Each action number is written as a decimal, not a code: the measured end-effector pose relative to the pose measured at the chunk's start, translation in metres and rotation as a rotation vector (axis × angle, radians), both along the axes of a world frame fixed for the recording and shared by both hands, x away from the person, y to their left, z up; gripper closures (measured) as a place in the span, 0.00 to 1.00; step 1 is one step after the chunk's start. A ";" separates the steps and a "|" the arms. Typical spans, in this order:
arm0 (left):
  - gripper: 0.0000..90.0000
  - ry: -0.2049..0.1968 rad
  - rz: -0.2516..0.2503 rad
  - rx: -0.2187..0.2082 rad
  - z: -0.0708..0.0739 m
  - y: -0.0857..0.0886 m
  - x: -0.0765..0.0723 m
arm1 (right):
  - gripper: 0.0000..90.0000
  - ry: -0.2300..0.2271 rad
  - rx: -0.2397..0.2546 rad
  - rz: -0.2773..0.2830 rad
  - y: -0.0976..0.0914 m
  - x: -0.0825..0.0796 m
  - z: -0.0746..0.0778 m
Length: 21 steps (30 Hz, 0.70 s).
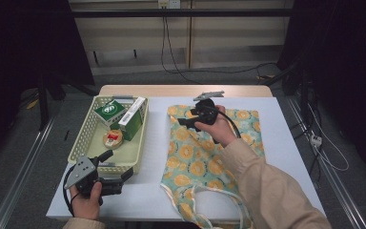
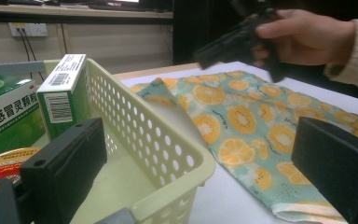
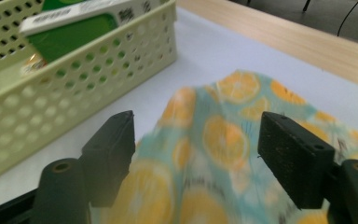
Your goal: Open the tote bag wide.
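The fruit-print cloth (image 1: pixel 209 157) lies spread on the white table (image 1: pixel 290 157), just right of the basket (image 1: pixel 88 138). The right gripper (image 1: pixel 183 121) hovers over its far left corner, jaws spread, nothing pinched; best to lower squarely onto the raised fold before closing. The right gripper view shows that fold between the jaws. The left gripper (image 1: pixel 124 179), spread and idle, rests near the basket.
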<state>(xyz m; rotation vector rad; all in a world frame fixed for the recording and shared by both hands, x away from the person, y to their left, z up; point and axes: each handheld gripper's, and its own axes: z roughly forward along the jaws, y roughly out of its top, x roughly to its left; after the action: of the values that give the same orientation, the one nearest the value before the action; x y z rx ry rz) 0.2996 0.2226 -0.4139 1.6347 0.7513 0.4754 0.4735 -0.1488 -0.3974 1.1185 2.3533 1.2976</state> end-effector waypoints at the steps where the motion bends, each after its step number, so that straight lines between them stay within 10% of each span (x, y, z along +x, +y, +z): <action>1: 0.03 0.002 -0.001 0.003 0.000 0.000 0.000 | 0.28 0.002 -0.007 0.003 -0.006 -0.008 0.000; 21: 0.03 0.001 -0.013 0.021 0.001 -0.005 -0.002 | 0.33 0.007 -0.036 0.095 -0.055 -0.104 -0.019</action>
<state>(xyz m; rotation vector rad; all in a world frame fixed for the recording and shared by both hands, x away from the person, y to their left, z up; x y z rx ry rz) 0.2980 0.2174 -0.4125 1.6589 0.7383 0.4747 0.3694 -0.2041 -0.4164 1.0131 2.4519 1.2781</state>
